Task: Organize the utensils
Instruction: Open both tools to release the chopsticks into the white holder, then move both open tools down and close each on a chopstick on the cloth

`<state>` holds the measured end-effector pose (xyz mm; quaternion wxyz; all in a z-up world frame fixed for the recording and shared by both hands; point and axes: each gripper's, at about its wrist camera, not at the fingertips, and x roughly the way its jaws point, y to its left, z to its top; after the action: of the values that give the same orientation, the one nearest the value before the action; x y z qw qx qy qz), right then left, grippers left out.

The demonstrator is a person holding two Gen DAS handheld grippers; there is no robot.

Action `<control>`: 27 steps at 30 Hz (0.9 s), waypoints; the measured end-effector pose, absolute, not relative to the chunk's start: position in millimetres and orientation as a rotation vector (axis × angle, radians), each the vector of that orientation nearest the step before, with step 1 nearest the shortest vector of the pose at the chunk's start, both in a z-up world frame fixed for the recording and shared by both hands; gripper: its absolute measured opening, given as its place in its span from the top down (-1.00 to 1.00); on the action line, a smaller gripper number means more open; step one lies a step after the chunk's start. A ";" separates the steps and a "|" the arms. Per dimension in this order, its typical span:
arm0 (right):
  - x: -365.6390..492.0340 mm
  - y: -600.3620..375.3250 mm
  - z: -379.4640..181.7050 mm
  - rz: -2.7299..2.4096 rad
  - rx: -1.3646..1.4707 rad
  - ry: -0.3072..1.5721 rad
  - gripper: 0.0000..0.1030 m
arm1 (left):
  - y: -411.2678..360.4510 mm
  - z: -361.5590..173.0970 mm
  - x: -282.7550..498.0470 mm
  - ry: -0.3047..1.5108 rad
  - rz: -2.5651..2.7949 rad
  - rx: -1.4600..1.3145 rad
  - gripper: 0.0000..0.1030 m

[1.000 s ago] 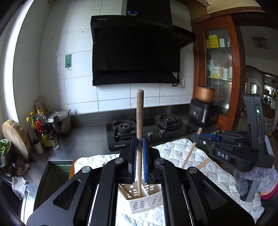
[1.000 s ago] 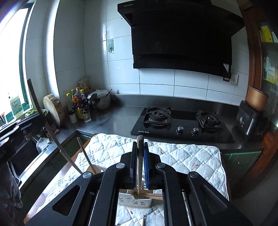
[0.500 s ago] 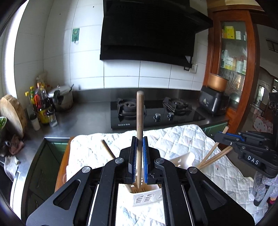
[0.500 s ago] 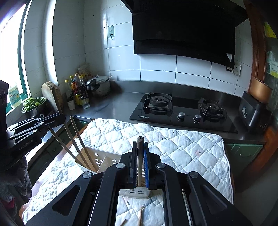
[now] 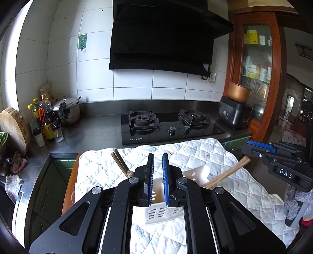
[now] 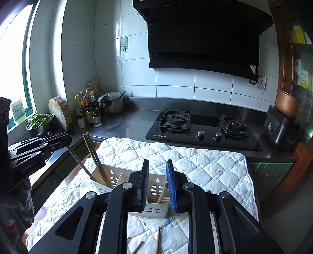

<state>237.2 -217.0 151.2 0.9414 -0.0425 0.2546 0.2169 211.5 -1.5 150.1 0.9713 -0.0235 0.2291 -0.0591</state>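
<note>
Both grippers angled down over utensil basket (image 6: pixel 156 212), jaws just parted.

Parted tool (image 5: pixel 158 176) above utensil basket (image 5: pixel 159 212)

A white quilted mat (image 6: pixel 205 168) covers the table; on it stand a cream slotted utensil basket (image 6: pixel 154 210) and loose chopsticks (image 6: pixel 158 241) near its front edge.

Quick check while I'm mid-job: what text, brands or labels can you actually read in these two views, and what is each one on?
"BEST", with further marks too small to read: front edge of the hob.
"DAS": right claw body.
"GenRobot.AI": left claw body.
Brand on the hood: cut off, unreadable.
Green wall sign: a symbol, no readable words.
Bottle labels, cabinet boxes, window-sill carton: too small or blurred.
</note>
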 end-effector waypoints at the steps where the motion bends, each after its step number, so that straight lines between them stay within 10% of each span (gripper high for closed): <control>1: 230.2 -219.5 152.4 0.445 -0.086 0.512 0.59 | -2.0 150.9 204.6 0.459 -0.126 -0.050 0.82; 27: 87.9 -259.6 -33.0 0.410 -0.097 0.773 0.49 | -35.5 -22.4 51.0 0.748 -0.247 -0.183 0.44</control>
<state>87.9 -259.6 -33.0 0.9047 -0.0472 0.3740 0.1986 51.0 -35.5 -22.4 0.9194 -0.0889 0.3638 -0.1200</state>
